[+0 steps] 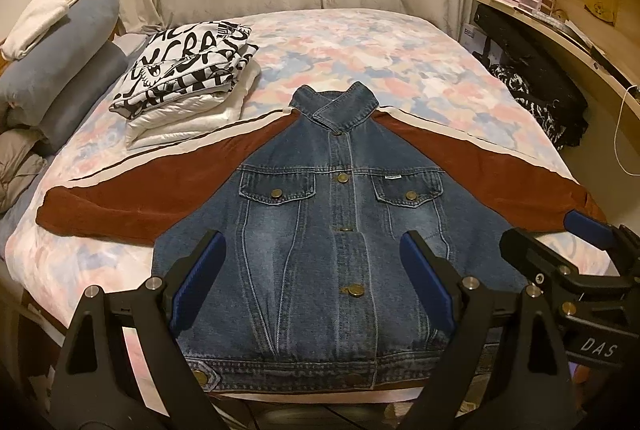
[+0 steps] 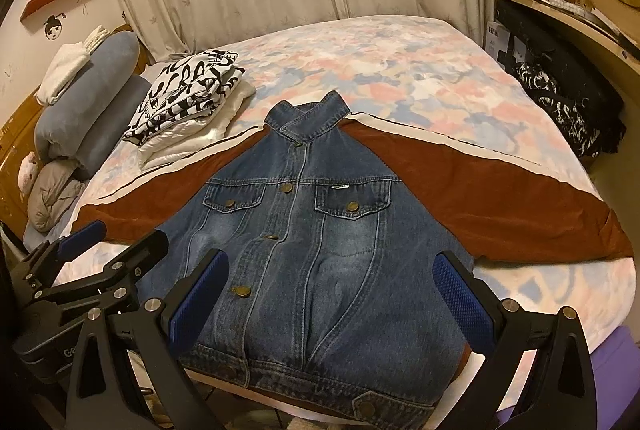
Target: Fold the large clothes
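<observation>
A blue denim jacket (image 1: 320, 230) with rust-brown sleeves lies flat, front up and buttoned, on the floral bed (image 1: 360, 42); it also shows in the right wrist view (image 2: 320, 250). Both sleeves are spread out sideways. My left gripper (image 1: 312, 242) is open and empty, hovering above the jacket's lower front. My right gripper (image 2: 332, 262) is open and empty above the jacket's hem. The right gripper also shows in the left wrist view (image 1: 560, 230) at the right, near the right sleeve's cuff. The left gripper also shows in the right wrist view (image 2: 120, 234) at the left.
A stack of folded clothes (image 1: 188, 86), black-and-white print on top, sits at the bed's back left. Blue bolsters and pillows (image 1: 60, 62) lie along the left. A curved wooden desk with shelves (image 1: 560, 2) and a dark bag (image 1: 532, 86) stand right. Curtains hang behind.
</observation>
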A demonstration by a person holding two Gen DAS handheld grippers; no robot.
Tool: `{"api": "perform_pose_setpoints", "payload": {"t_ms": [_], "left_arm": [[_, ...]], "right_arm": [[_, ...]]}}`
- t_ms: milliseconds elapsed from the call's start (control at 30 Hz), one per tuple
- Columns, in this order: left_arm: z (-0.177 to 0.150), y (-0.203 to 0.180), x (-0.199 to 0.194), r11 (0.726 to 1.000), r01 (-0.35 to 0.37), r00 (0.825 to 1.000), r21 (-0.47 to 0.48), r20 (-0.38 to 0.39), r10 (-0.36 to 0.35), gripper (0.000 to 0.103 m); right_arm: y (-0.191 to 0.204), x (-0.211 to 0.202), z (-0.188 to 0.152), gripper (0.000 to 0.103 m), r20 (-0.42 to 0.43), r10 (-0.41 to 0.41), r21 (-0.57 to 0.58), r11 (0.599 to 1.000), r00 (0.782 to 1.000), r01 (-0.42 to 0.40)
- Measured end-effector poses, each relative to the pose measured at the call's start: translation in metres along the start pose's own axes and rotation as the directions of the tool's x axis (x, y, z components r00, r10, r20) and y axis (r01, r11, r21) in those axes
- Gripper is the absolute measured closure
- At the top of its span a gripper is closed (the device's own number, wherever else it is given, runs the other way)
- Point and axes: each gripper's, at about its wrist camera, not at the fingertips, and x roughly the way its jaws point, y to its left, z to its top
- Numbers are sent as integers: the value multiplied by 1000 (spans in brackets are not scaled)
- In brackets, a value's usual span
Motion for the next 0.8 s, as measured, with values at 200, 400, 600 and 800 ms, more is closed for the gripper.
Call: {"api": "perform_pose_setpoints", "payload": {"t_ms": [200, 400, 600, 800], "left_arm": [[0, -2, 0, 1000, 0, 1000, 2, 2, 0, 15], [2, -6, -1, 1000, 3, 1000, 5, 2, -3, 15], [2, -7, -1, 1000, 4, 1000, 5, 5, -4, 15], [1, -10, -3, 1000, 12, 1000, 7, 9, -12, 15]], "right_arm": [[-4, 2, -2, 0, -10, 12, 14, 1000, 1000, -12], [-5, 3, -1, 0, -10, 13, 14, 1000, 1000, -13], [-5, 3, -3, 0, -10, 19, 20, 1000, 1000, -19], [-6, 0, -4, 0, -3, 9, 16, 1000, 1000, -9]]}}
